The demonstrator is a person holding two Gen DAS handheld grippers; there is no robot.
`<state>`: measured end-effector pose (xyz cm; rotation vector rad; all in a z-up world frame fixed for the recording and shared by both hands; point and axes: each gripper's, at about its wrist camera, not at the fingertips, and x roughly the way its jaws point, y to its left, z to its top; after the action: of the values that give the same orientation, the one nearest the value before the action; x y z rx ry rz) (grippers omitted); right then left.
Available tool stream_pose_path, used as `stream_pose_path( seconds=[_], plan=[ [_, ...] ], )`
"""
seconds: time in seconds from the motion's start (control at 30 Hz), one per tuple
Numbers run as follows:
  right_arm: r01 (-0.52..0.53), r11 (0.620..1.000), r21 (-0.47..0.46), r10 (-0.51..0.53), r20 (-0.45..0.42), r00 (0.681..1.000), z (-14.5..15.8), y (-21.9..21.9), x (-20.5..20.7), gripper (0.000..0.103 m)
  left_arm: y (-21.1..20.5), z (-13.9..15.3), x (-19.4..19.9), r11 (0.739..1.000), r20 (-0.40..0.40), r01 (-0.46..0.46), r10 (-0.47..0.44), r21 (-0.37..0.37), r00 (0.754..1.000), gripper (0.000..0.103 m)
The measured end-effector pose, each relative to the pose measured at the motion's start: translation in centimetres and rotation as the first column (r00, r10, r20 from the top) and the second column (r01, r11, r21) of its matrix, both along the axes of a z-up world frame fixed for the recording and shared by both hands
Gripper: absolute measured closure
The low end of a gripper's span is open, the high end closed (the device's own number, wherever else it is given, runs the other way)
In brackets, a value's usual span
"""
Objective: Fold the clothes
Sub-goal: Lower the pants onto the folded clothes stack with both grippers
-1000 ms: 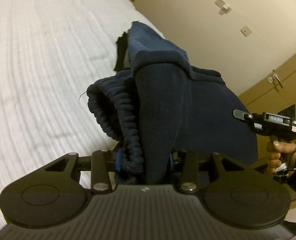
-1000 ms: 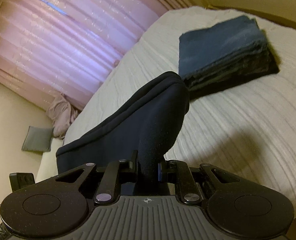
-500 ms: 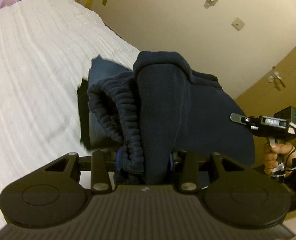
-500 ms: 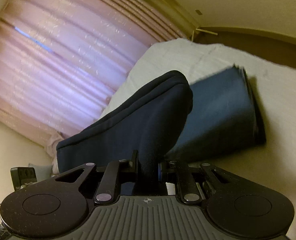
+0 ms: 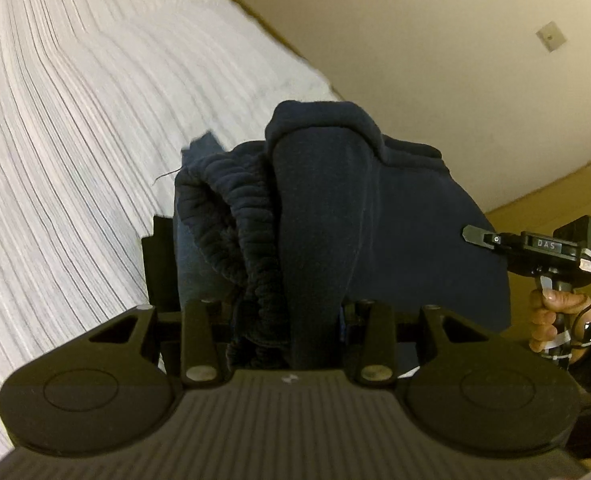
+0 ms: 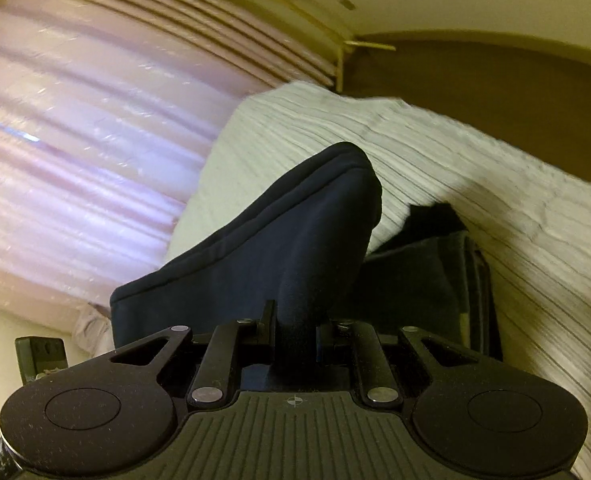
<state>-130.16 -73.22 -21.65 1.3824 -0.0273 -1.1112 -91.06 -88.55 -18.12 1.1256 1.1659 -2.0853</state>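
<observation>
A folded dark navy garment (image 5: 335, 216) hangs between both grippers above the bed. My left gripper (image 5: 287, 320) is shut on its thick end, where a ribbed waistband (image 5: 231, 216) bunches up. My right gripper (image 6: 295, 328) is shut on the other end of the navy garment (image 6: 279, 248). In the left wrist view the right gripper's body (image 5: 543, 248) shows at the right, held by a hand (image 5: 555, 316). A stack of folded dark clothes (image 6: 447, 280) lies on the bed just beyond and below the garment; its edge (image 5: 163, 256) peeks out in the left wrist view.
The white ribbed bedspread (image 5: 75, 140) fills the left. A beige wall (image 5: 415, 40) with switch plates and a wooden door (image 5: 567, 192) stand behind. Pink curtains (image 6: 75, 140) and a dark headboard (image 6: 495, 88) show in the right wrist view.
Both grippers carried the garment across the bed towards the stack of folded clothes, which now sits right under and behind the garment. Both grips stayed the same.
</observation>
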Motion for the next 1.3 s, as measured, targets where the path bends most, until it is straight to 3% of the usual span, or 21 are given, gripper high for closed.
stream_pose_path(
  seconds=[0.13,0.2,0.27,0.3,0.4,0.5,0.57,0.7,0.8,1.0,1.13,1.23,1.3],
  plan=[
    [0.019,0.997,0.080,-0.019,0.006,1.000,-3.4,0.1,-0.3,0.088,-0.7,-4.1,-0.1,0.998,0.036,-0.026,0.023,0.062,0.999,0.066],
    [0.036,0.996,0.087,-0.038,0.030,0.999,-4.4,0.8,-0.6,0.087,-0.6,-5.2,0.6,0.996,0.016,-0.049,0.048,0.080,0.999,0.065],
    [0.047,0.996,0.079,-0.051,0.052,0.997,-4.4,1.7,-0.8,0.082,-0.5,-5.6,1.5,0.992,-0.015,-0.076,0.078,0.099,0.997,0.064],
    [0.053,0.996,0.074,-0.057,0.062,0.996,-4.3,2.2,-1.0,0.072,-0.5,-5.8,2.0,0.990,-0.031,-0.090,0.094,0.109,0.995,0.064],
    [0.019,0.999,0.048,-0.020,0.020,1.000,-3.1,4.0,-0.5,0.070,-0.1,-5.9,2.2,0.989,-0.046,-0.107,0.112,0.106,0.993,0.065],
    [0.000,0.999,0.034,0.000,-0.013,1.000,-2.8,5.1,0.2,0.071,0.0,-5.8,2.2,0.988,-0.049,-0.116,0.122,0.104,0.991,0.067],
    [0.006,0.999,0.048,-0.006,-0.004,1.000,-2.7,4.9,0.1,0.086,-0.3,-5.1,2.4,0.988,-0.061,-0.113,0.120,0.110,0.991,0.068],
    [-0.015,0.999,0.031,0.015,0.020,1.000,-0.2,4.5,-0.2,0.089,0.0,-2.5,3.3,0.988,-0.108,-0.092,0.105,0.122,0.989,0.068],
    [-0.021,1.000,0.012,0.020,0.022,1.000,1.5,4.9,-0.7,0.089,0.3,-2.5,3.6,0.988,-0.130,-0.070,0.088,0.136,0.988,0.068],
    [-0.013,0.994,0.110,0.015,-0.015,1.000,-2.6,4.7,-0.2,0.089,0.5,-7.9,3.1,0.972,-0.061,-0.129,0.143,0.194,0.988,0.066],
    [0.018,0.995,0.102,-0.019,0.004,1.000,-3.4,5.1,-0.6,0.089,0.9,-7.5,3.4,0.981,-0.080,-0.106,0.120,0.166,0.990,0.061],
    [0.013,0.995,0.094,-0.010,-0.033,0.999,-2.8,5.5,-0.4,0.083,1.2,-6.3,3.4,0.991,-0.055,-0.074,0.080,0.113,0.995,0.061],
    [0.025,0.996,0.088,-0.019,-0.065,0.998,-2.0,5.7,-0.4,0.065,1.4,-5.1,3.9,0.996,-0.050,-0.057,0.061,0.070,0.997,0.061]
  ],
)
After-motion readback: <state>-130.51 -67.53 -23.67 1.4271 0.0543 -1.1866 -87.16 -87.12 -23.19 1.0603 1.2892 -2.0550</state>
